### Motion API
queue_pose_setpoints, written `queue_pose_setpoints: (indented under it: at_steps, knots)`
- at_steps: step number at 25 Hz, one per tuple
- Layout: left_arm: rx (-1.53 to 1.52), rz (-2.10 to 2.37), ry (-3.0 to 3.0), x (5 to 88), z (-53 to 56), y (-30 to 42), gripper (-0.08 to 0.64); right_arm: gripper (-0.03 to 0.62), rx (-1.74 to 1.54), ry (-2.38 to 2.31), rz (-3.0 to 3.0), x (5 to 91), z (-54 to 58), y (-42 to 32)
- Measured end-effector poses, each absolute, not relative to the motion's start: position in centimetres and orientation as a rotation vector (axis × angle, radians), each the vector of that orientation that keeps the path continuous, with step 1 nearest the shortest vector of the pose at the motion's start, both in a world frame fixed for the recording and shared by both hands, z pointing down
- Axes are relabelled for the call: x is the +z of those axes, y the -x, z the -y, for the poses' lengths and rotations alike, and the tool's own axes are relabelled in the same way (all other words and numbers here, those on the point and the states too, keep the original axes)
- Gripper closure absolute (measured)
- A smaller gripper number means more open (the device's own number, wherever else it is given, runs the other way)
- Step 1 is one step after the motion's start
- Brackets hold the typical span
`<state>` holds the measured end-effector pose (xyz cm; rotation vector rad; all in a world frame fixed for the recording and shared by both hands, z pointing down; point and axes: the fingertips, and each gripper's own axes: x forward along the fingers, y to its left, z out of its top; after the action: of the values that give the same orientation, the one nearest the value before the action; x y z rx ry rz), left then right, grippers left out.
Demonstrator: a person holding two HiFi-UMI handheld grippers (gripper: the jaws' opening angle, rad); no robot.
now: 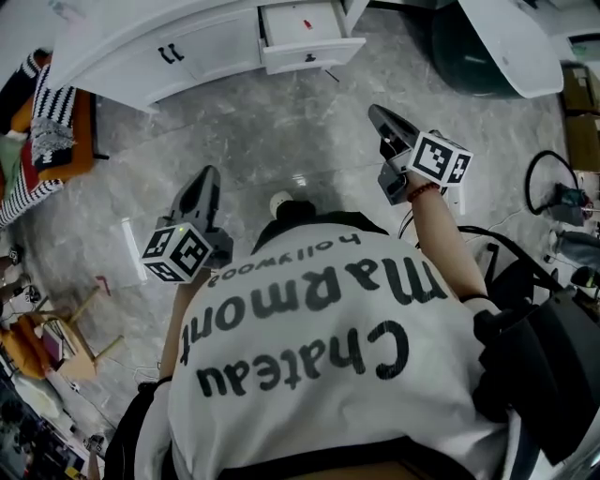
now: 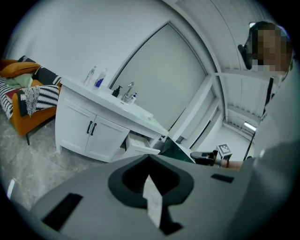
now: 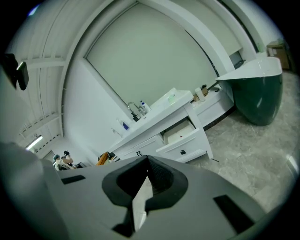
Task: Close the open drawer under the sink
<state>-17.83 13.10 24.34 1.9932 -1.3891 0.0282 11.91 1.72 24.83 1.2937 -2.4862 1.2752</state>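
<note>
Standing on a grey marble floor (image 1: 281, 131), we hold tongs in each hand, both pointed ahead and slightly down toward a white vanity cabinet (image 1: 112, 47). The left tongs (image 1: 204, 180) are clenched with nothing between them. The right tongs (image 1: 380, 117) are likewise clenched and empty.

The open drawer (image 1: 309, 42) sits well ahead of both tongs, nearer the right pair. It is pulled out from the cabinet's right end, below the surface (image 3: 159, 110) that carries the sink tap (image 3: 133, 108). Its white front, with a small dark handle (image 1: 309, 58), faces us, and a small red item (image 1: 307, 22) lies inside. Left of the drawer, ahead of the left tongs, are two closed cabinet doors (image 1: 192, 52).

Nothing touches the drawer yet, so we judge this to be the approach step. As we read it, the next move calls for stepping closer and setting the clenched right tongs against the drawer front near the handle. A straight push should then bring the front flush with the cabinet.
</note>
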Motion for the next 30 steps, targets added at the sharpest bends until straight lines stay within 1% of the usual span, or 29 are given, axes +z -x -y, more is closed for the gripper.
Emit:
queue_pose_setpoints:
  at_steps: [5,10,16,23,27,30]
  knots:
    - [0.014,1.393,-2.028,23.7,-11.5,19.2,0.552,0.584,1.227,-1.292,2.497,24.7,-0.7,-9.7]
    - [0.04,1.355,-2.062,24.2,-10.6,17.9,0.552,0.584,1.141,-1.245,2.469,25.6,-0.8,-8.1]
    - [0.103,1.306,-2.085,25.4,-8.8,16.3,0.552,0.583,1.105,-1.295,2.419,27.1,1.4,-8.5]
    - [0.122,1.332,-1.997,27.7,-6.6,17.8,0.552,0.584,1.15,-1.28,2.407,30.4,5.1,-7.4]
    - [0.128,1.352,-1.998,28.3,-4.2,17.3,0.552,0.583,1.158,-1.217,2.41,32.5,7.2,-6.5]
    - [0.112,1.357,-1.997,29.2,-2.3,16.4,0.552,0.583,1.098,-1.106,2.403,34.7,8.5,-5.5]
